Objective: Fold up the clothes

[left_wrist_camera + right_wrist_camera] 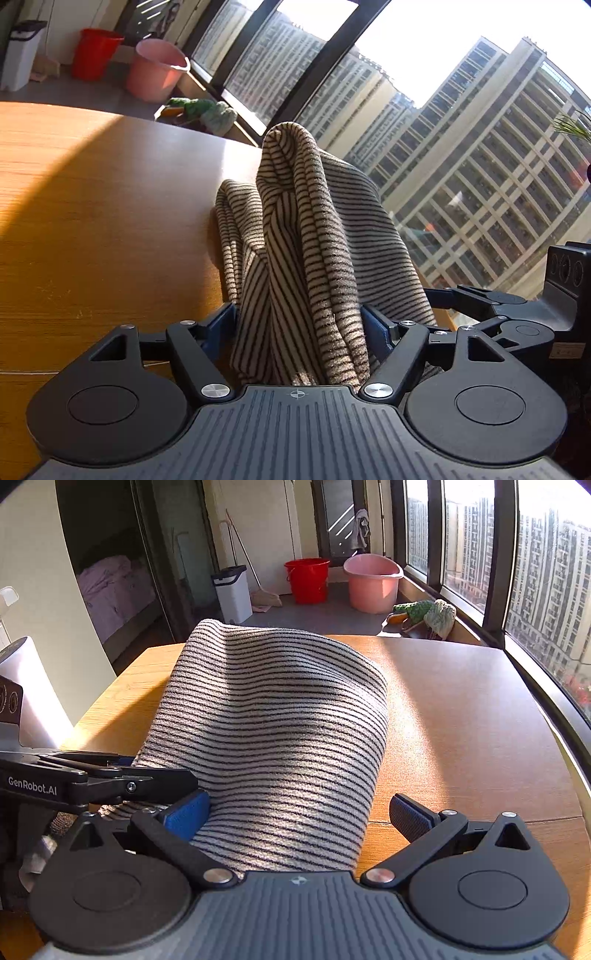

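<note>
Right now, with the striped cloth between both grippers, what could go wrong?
The right gripper is wide open around the striped cloth, so that side may slip down. The left gripper has a thick bunch between its fingers; any fold could come out uneven. Hanging cloth may drag across the table.

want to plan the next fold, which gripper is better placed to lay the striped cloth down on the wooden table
Probably left: the left gripper has the bunched beige black-striped knit cloth between its fingers; the right gripper stands open around it.
</note>
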